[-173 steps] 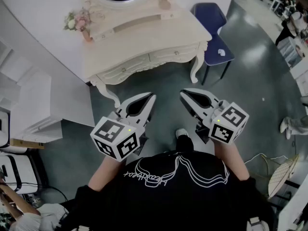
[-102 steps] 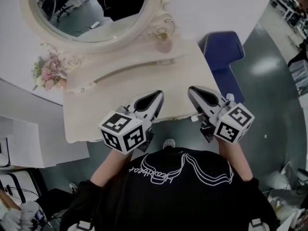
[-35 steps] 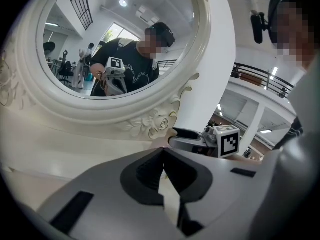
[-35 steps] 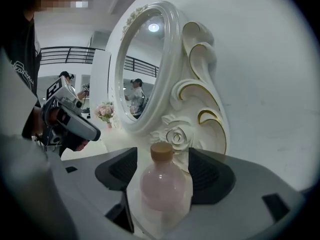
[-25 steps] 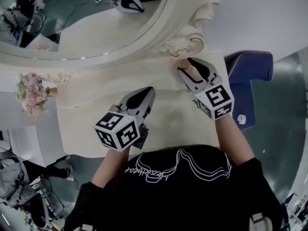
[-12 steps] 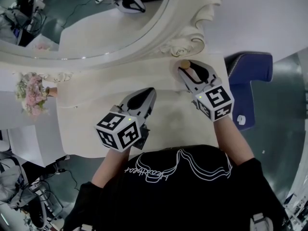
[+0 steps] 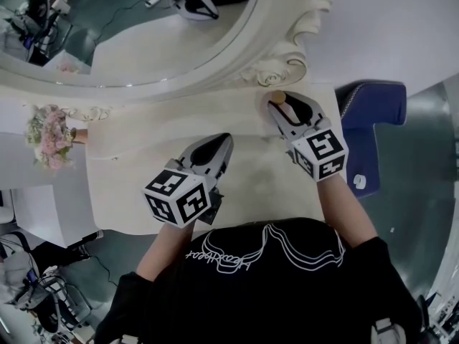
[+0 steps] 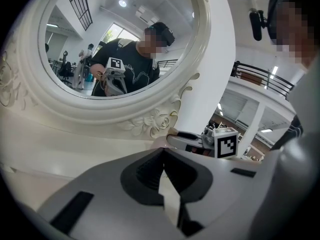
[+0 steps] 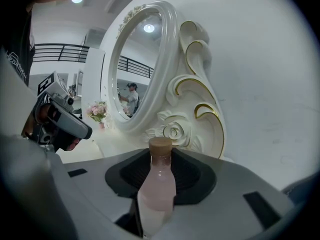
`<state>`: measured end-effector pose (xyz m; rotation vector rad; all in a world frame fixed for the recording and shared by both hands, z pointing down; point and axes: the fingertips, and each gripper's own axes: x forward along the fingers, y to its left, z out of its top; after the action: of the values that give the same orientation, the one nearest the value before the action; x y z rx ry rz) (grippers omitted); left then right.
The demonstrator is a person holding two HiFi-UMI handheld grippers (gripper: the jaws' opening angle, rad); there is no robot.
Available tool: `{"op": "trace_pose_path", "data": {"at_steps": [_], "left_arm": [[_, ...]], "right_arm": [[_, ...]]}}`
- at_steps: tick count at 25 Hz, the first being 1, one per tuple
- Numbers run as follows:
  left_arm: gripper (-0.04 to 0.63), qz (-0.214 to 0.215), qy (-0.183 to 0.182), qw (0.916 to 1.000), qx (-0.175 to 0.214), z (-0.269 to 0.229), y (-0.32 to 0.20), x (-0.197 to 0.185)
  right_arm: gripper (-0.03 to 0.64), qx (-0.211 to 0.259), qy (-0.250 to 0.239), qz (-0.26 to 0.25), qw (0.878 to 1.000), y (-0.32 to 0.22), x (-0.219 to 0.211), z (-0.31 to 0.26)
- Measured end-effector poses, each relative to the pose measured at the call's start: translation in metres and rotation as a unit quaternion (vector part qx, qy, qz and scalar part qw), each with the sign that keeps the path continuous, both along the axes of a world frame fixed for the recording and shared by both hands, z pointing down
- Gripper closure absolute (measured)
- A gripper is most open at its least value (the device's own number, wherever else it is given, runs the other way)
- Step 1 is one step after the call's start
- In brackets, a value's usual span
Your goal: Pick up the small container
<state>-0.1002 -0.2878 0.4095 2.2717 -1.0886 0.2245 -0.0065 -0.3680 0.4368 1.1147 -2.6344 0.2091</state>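
Observation:
The small container (image 9: 159, 184) is a pale pink bottle with a cork-coloured cap (image 7: 276, 97). It stands upright at the back right of the cream dressing table (image 7: 143, 185), close to the mirror's carved frame. My right gripper (image 7: 282, 107) is shut on the bottle, its jaws pressing on both sides of the body (image 9: 161, 160). My left gripper (image 7: 217, 145) hovers over the middle of the tabletop, its jaws together with nothing between them (image 8: 163, 158).
A large oval mirror (image 7: 143, 27) with a carved white frame (image 9: 192, 114) rises right behind the bottle. A pink flower bunch (image 7: 46, 135) stands at the table's left end. A blue chair (image 7: 373, 113) sits to the right of the table.
The person walked up to the dressing table. In the last second the right gripper's jaws narrowed onto the bottle; the left gripper stayed almost still.

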Motion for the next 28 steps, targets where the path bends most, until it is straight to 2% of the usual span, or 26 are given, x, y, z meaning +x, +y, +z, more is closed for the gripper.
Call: {"op": "trace_pose_path", "data": {"at_steps": [4, 12, 28], "left_arm": [[0.594, -0.002, 0.0, 1.0, 0.0, -0.001, 0.006, 0.0], [0.594, 0.0, 0.004, 0.9999, 0.013, -0.013, 0.021, 0.004], [0.594, 0.02, 0.006, 0.9987, 0.046, -0.038, 0.066, 0.01]], "right_arm": [[0.485, -0.008, -0.006, 0.01, 1.0, -0.002, 0.004, -0.003], [0.485, 0.008, 0.011, 0.016, 1.0, 0.013, 0.011, -0.021], [0.485, 0.006, -0.027, 0.014, 1.0, 0.083, 0.013, -0.06]]}}
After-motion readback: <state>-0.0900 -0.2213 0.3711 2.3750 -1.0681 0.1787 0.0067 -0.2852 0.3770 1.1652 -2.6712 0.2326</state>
